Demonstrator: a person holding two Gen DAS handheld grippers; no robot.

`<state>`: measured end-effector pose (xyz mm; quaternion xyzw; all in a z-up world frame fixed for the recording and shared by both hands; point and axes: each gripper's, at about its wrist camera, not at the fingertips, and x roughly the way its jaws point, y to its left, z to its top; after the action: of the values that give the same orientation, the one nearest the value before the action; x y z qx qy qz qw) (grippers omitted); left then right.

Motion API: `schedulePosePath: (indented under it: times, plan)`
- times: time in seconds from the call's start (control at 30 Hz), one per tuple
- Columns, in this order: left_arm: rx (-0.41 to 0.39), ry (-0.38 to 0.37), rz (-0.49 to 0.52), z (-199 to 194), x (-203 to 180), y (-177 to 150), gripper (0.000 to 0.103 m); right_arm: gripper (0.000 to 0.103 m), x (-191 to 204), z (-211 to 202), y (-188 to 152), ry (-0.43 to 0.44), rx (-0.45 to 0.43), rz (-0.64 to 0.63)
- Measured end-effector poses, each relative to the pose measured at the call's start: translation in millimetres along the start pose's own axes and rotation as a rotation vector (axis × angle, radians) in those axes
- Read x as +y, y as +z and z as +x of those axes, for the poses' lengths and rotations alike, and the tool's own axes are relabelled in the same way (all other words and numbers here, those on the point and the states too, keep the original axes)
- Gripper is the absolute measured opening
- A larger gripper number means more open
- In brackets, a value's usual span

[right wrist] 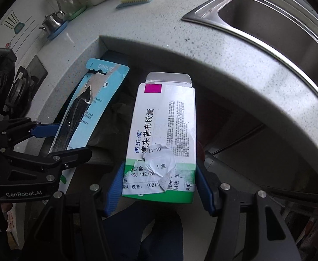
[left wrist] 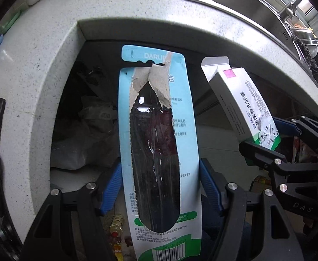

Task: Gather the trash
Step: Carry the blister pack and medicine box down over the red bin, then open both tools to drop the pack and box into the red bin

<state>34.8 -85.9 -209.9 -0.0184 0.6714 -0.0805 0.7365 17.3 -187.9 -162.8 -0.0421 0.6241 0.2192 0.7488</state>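
Two pieces of trash are held side by side over the dark gap below the countertop (left wrist: 137, 10). On the left, the left gripper (left wrist: 161, 187) pinches a torn blue toothbrush card (left wrist: 159, 130) by its lower part, its blue pads pressed against both long edges, so the card stands upright with its ripped top pointing toward the counter's edge. Beyond it, down in the gap, a crumpled bag (left wrist: 89, 139) lies among shadowed clutter, which looks like the bin these pieces are meant for, though its rim is not clear. To the right, the right gripper (right wrist: 159, 187) clamps a white and green medicine box (right wrist: 163, 134) near its bottom end, open flap up. Further right sits the steel sink (right wrist: 278, 32), well apart from both items.
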Motion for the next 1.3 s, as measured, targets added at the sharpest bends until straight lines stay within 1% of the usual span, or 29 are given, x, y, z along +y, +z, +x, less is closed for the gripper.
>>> schedulePosePath:
  times: [0.2,0.33,0.6,0.77,0.97,1.13,1.2,1.3]
  plan:
    - [0.056,-0.017,0.023,58,2,7,0.066,0.058,-9,47,-4,-0.007,0.073,0.039]
    - [0.109,-0.005,0.037,111,8,10,0.066,0.058,-21,91,-3,-0.019,0.120,0.061]
    - [0.187,-0.023,0.052,224,11,12,0.066,0.058,-51,198,-12,-0.028,0.203,0.105]
    - [0.235,-0.032,0.071,297,18,15,0.066,0.058,-59,273,-23,-0.018,0.256,0.108]
    - [0.288,-0.048,0.077,377,19,10,0.066,0.058,-71,352,-40,-0.005,0.296,0.140]
    - [0.315,-0.058,0.077,437,28,6,0.066,0.058,-88,391,-54,-0.017,0.309,0.129]
    - [0.324,-0.058,0.083,456,26,6,0.066,0.058,-98,404,-60,-0.001,0.325,0.142]
    - [0.331,-0.067,0.101,476,19,7,0.066,0.058,-105,416,-62,-0.004,0.337,0.133]
